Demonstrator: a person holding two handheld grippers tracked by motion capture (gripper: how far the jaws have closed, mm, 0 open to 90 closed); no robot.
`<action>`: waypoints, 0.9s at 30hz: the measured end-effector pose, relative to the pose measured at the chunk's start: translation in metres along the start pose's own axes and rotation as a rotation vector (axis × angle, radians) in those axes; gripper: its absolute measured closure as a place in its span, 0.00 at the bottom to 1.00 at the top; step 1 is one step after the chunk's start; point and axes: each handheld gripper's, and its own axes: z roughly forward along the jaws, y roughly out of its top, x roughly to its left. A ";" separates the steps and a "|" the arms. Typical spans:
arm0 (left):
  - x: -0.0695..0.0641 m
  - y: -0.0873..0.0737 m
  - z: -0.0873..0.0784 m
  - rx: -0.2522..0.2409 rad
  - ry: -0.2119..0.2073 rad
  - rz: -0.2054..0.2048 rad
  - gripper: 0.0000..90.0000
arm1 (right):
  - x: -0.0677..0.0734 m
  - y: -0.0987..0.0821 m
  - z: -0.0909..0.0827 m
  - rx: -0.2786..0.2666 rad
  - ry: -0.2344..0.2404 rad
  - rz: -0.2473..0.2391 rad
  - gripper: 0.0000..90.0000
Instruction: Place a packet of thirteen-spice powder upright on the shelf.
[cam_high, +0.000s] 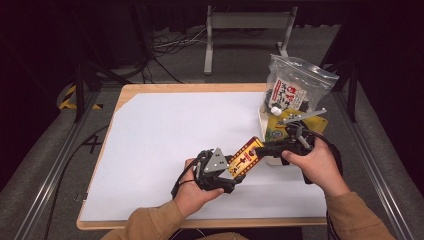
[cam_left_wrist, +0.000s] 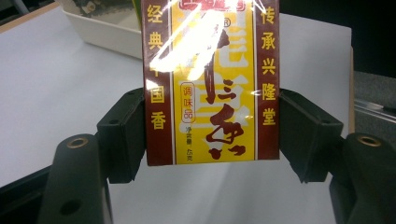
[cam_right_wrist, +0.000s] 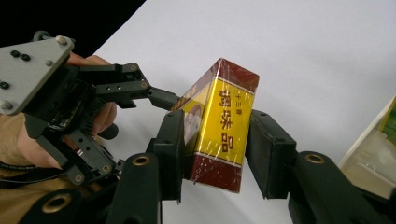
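Left tongs (cam_left_wrist: 212, 135) clamp the seasoning box (cam_left_wrist: 212, 79); right tongs (cam_right_wrist: 215, 154) straddle it, one pad apart — an uneven squeeze could twist it loose.

Yellow-and-maroon box (cam_left_wrist: 212, 84) with yellow and maroon characters
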 end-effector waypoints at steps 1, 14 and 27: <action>0.000 0.000 0.001 0.002 0.003 0.000 0.35 | 0.001 0.000 0.000 -0.002 0.003 -0.002 0.68; 0.000 0.000 0.002 -0.003 0.002 -0.008 0.32 | 0.015 0.004 -0.002 -0.032 0.030 -0.010 0.76; 0.007 0.002 -0.006 -0.012 -0.081 -0.049 0.26 | 0.023 0.012 -0.015 -0.031 0.019 -0.116 0.77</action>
